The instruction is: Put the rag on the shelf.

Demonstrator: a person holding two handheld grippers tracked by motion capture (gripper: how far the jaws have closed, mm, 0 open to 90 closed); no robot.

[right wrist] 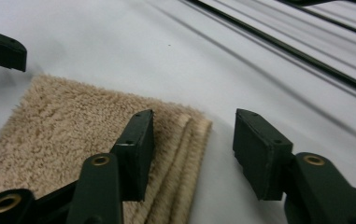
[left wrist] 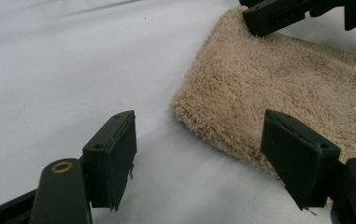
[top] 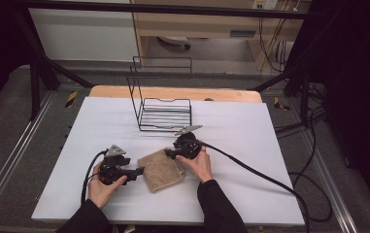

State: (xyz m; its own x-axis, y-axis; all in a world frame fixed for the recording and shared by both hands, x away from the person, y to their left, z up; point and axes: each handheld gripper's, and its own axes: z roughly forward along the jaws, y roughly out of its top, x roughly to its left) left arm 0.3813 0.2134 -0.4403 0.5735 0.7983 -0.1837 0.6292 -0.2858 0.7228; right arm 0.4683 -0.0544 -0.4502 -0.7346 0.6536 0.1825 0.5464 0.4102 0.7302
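Note:
A folded tan towel (top: pixel 161 171) lies flat on the white table cover (top: pixel 250 194). My left gripper (top: pixel 139 173) is at its left edge. In the left gripper view the jaws stand apart, open (left wrist: pixel 203 158), over the towel's near edge (left wrist: pixel 278 88), with the pads off the cloth. My right gripper (top: pixel 168 154) is at the towel's far right corner. Its jaws are open (right wrist: pixel 194 149) and straddle the towel's layered folded edge (right wrist: pixel 73 121) without pressing on it. Each gripper's jaw tip shows in the other's view: the right one (left wrist: pixel 278 16), the left one (right wrist: pixel 3 49).
A black wire rack (top: pixel 165 110) stands on the table behind the towel, and its bars (right wrist: pixel 306 51) run close past my right gripper. Cables (top: pixel 265 177) trail from the grippers across the cover. Dark frame posts (top: pixel 34 82) flank the table.

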